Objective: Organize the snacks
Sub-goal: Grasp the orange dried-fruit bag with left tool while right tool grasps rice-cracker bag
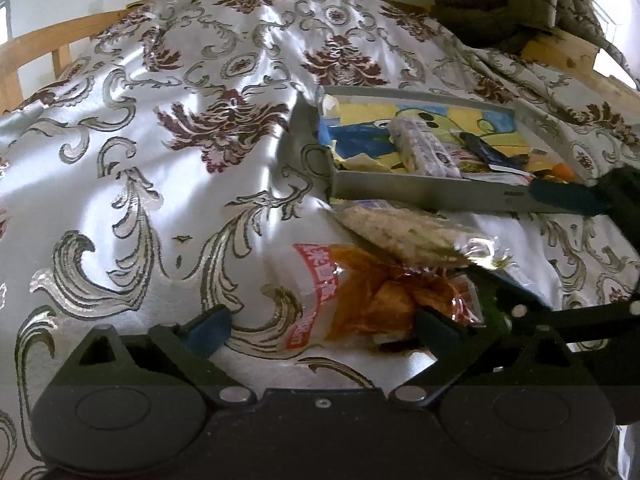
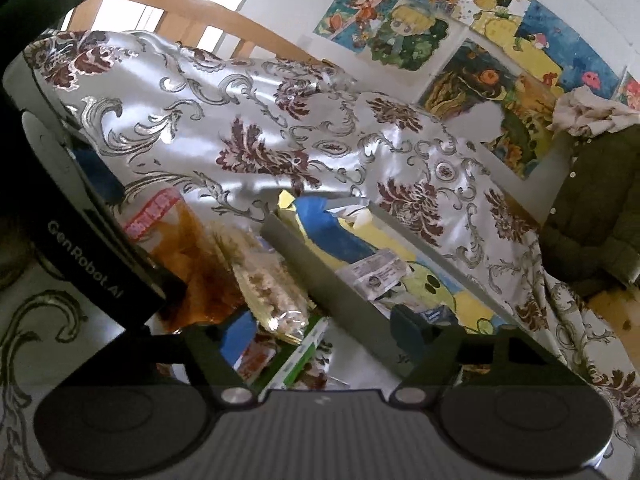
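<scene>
Left gripper (image 1: 324,326) spread wide around orange chip bag (image 1: 360,296), not clamped. Right gripper (image 2: 324,330) spread too, straddling near wall of grey tray (image 2: 316,276). Popcorn-like bag (image 1: 404,236) just near of tray.

Looks like a home, maybe a child's room. Shiny flowered cloth (image 1: 192,128) spread over the whole middle, with a wooden rail (image 1: 44,46) at the upper left. Bright cartoon drawings (image 2: 404,28) stuck on the white wall at the upper right. Dark green padded coat (image 2: 596,200) heaped at the right edge.
</scene>
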A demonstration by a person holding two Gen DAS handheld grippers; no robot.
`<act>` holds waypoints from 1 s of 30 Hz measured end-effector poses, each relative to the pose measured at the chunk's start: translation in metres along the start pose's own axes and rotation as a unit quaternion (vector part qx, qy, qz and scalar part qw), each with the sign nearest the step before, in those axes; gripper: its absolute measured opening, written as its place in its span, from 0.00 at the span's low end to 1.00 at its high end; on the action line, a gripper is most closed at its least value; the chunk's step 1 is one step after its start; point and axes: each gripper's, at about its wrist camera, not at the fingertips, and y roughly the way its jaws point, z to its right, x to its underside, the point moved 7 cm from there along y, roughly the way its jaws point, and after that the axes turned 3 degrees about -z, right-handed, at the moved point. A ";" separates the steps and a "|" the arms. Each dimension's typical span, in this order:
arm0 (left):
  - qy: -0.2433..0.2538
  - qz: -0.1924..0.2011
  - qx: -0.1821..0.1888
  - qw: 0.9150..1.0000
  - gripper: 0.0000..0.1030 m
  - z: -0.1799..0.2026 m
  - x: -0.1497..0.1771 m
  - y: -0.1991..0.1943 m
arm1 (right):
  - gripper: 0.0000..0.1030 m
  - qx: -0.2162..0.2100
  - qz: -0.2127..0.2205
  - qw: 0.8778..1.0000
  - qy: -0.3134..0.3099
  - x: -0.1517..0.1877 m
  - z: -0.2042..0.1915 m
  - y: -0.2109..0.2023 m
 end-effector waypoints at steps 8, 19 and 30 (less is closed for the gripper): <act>0.014 0.002 0.026 1.000 0.88 0.002 0.000 0.000 | 0.67 0.016 0.032 0.994 -0.108 -0.005 -0.023 0.005; 0.002 0.002 0.057 0.998 0.80 0.000 -0.005 0.003 | 0.61 0.022 0.026 0.987 -0.154 -0.005 -0.030 0.025; -0.002 -0.003 0.080 0.997 0.84 -0.001 -0.005 0.003 | 0.23 -0.027 0.022 0.989 -0.145 -0.005 -0.029 0.027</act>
